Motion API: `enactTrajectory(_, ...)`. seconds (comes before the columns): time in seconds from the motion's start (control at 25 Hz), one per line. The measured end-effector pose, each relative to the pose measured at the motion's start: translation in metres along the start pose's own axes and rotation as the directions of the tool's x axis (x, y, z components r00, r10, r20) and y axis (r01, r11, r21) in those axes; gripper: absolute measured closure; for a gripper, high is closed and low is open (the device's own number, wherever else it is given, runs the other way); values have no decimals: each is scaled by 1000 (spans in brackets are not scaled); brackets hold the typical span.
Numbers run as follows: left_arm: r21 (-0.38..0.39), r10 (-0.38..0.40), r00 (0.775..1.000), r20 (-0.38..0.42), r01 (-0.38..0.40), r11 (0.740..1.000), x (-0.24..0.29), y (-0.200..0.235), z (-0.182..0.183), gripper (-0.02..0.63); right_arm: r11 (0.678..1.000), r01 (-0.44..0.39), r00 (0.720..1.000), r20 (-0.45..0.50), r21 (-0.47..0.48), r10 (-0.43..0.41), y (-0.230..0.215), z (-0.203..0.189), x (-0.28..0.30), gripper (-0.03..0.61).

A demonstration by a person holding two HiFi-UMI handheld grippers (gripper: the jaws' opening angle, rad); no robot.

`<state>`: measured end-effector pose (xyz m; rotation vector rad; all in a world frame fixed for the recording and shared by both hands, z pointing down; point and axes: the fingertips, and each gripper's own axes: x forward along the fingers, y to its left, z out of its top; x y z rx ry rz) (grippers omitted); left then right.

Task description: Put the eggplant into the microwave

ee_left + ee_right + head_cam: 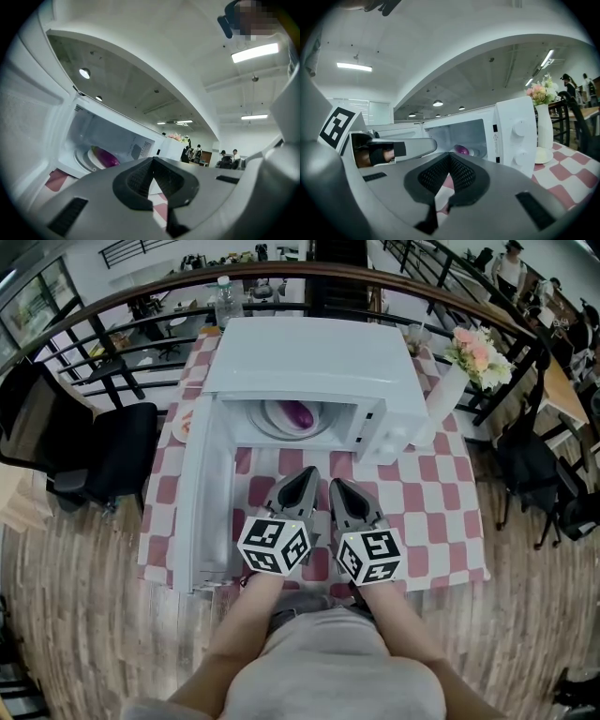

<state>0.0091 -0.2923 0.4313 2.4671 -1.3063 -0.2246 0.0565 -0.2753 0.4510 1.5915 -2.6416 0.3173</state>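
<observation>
The white microwave (309, 362) stands on the checked table with its door (202, 493) swung wide open to the left. The purple eggplant (300, 413) lies inside on the round turntable; it also shows in the left gripper view (108, 159) and the right gripper view (461, 150). My left gripper (305, 474) and right gripper (339, 486) sit side by side just in front of the opening, both pointing at it. Each is shut with nothing between its jaws. In the right gripper view the left gripper (412, 147) shows alongside.
A white vase of flowers (450, 390) and a small plate (541, 154) stand right of the microwave. A water bottle (225, 298) is behind it, another plate (183, 425) left of the door. A black chair (103, 456) stands at the table's left; a railing runs behind.
</observation>
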Motion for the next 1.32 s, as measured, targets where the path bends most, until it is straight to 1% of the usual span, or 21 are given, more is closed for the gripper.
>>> enactTrajectory(0.08, 59, 0, 1000, -6, 0, 998, -1, -3, -1, 611, 1000, 8, 1000, 4, -7, -8, -2, 1, -2, 554)
enactTrajectory(0.16, 102, 1, 1000, -12, 1, 995, -1, -5, -2, 611, 1000, 16, 1000, 7, -10, -15, -3, 2, -3, 554)
enactTrajectory(0.36, 180, -1, 999, -35, 7, 984, 0, -14, -9, 611, 1000, 21, 1000, 16, -22, -21, -3, 4, -6, 554)
enactTrajectory(0.48, 211, -10, 999, -40, 18, 977, 1, -22, -9, 611, 999, 25, 1000, 14, -30, -25, -3, 5, -8, 554)
enactTrajectory(0.56, 217, -13, 999, -39, 21, 976, 1, -25, -8, 611, 999, 25, 1000, 15, -33, -25, -2, 7, -9, 554)
enactTrajectory(0.72, 204, -13, 999, -39, 20, 979, 2, -28, -6, 611, 998, 17, 1000, 15, -53, -17, 0, 9, -12, 554)
enactTrajectory(0.88, 221, -19, 999, -36, 27, 975, 1, -34, -4, 611, 998, 17, 999, 41, -63, -14, 3, 14, -16, 554)
enactTrajectory(1.12, 224, -10, 999, -40, 18, 974, 0, -37, -7, 611, 998, 48, 997, 64, -43, -46, -1, 17, -23, 554)
enactTrajectory(1.32, 232, -12, 999, -44, 22, 972, 0, -40, -7, 611, 998, 53, 996, 71, -37, -51, -3, 19, -26, 554)
